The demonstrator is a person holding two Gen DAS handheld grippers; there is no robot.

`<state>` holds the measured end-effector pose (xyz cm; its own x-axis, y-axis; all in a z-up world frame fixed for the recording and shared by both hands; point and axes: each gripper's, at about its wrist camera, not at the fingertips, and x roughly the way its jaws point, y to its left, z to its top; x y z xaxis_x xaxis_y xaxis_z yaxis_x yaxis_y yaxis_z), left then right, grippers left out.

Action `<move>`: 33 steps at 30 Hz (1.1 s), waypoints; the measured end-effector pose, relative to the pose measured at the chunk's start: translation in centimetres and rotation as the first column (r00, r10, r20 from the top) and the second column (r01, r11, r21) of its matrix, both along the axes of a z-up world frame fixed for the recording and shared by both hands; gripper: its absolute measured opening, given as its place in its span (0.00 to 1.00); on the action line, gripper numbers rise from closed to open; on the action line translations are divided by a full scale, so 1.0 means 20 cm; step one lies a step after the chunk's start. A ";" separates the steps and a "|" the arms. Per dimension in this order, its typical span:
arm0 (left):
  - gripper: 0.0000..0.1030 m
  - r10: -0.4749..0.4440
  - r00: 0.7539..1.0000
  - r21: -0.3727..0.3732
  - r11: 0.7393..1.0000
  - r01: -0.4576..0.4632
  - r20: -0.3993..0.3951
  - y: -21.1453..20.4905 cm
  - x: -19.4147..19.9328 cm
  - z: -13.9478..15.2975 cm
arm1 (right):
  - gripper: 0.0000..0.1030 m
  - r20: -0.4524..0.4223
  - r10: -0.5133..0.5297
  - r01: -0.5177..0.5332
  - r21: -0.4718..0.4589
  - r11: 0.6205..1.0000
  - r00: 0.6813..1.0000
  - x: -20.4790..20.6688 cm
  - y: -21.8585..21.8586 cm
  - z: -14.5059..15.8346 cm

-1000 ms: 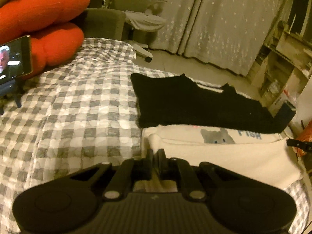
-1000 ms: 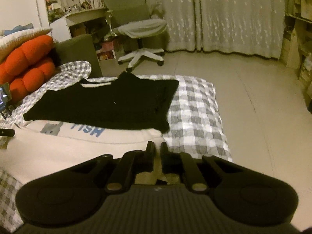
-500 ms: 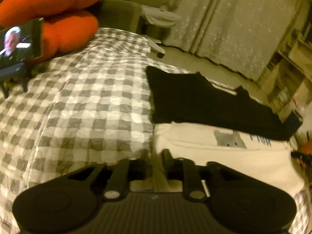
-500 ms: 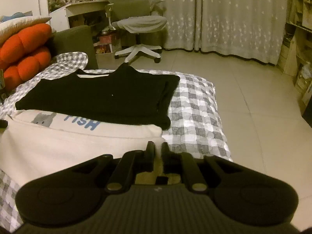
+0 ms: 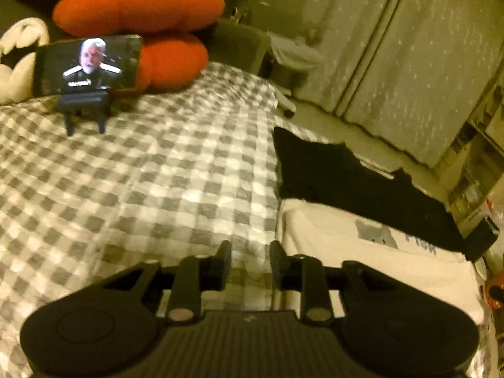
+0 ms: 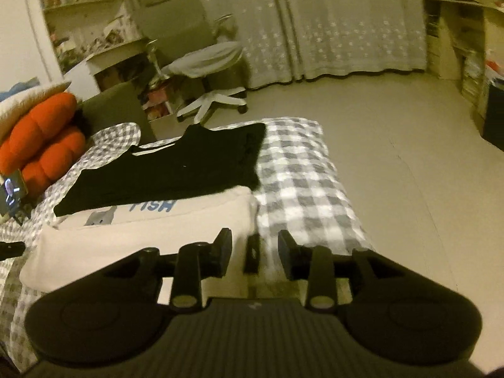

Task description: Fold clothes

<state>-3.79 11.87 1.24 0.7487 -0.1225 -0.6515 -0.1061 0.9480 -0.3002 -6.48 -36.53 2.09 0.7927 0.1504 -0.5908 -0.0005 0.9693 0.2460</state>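
Phone [image 5: 86,64] on stand, left cam only.

Blue block letters reading "FISH" stood on the folded cream cotton shirt [image 6: 138,236], beside a small grey cat print [image 6: 100,217]. From the left wrist view the word was too blurred to read.

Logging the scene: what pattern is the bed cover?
A grey and white check on the bed cover, clearest in the left wrist view.
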 end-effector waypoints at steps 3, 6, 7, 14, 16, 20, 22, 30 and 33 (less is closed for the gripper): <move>0.32 -0.006 1.000 -0.043 0.999 0.006 -0.010 0.01 -0.05 -0.02 | 0.36 0.013 -0.027 0.027 0.014 1.000 1.000 -0.06 -0.03 0.00; 0.32 -0.033 0.999 -0.051 0.998 0.033 0.006 -0.01 -0.10 -0.02 | 0.38 0.019 -0.068 0.067 0.049 0.997 0.997 -0.11 -0.08 0.00; 0.32 -0.043 0.999 -0.052 0.998 0.043 0.015 -0.03 -0.11 -0.02 | 0.38 0.017 -0.066 0.065 0.059 0.996 0.998 -0.12 -0.08 -0.01; 0.33 -0.122 0.992 -0.031 0.992 0.122 0.014 -0.13 -0.11 -0.05 | 0.39 -0.016 0.038 -0.037 0.069 0.997 0.999 -0.15 -0.02 -0.04; 0.31 -0.139 0.990 -0.019 0.990 0.139 -0.002 -0.16 -0.10 -0.07 | 0.39 -0.026 0.050 -0.048 0.052 0.997 0.998 -0.14 0.00 -0.05; 0.10 -0.151 0.988 0.001 0.989 0.151 -0.026 -0.19 -0.08 -0.11 | 0.36 -0.030 0.085 -0.082 0.086 0.993 0.996 -0.12 0.01 -0.07; 0.06 -0.152 0.988 -0.017 0.988 0.152 -0.028 -0.17 -0.08 -0.11 | 0.22 -0.031 0.125 -0.122 0.085 0.989 0.992 -0.11 0.04 -0.07; 0.04 -0.164 0.986 -0.076 0.984 0.163 -0.017 -0.08 -0.12 -0.06 | 0.05 0.029 0.152 -0.155 0.093 0.984 0.988 -0.20 -0.05 0.01; 0.04 -0.173 0.984 -0.046 0.984 0.172 -0.035 -0.10 -0.13 -0.07 | 0.04 0.009 0.162 -0.162 0.080 0.984 0.987 -0.20 -0.06 0.00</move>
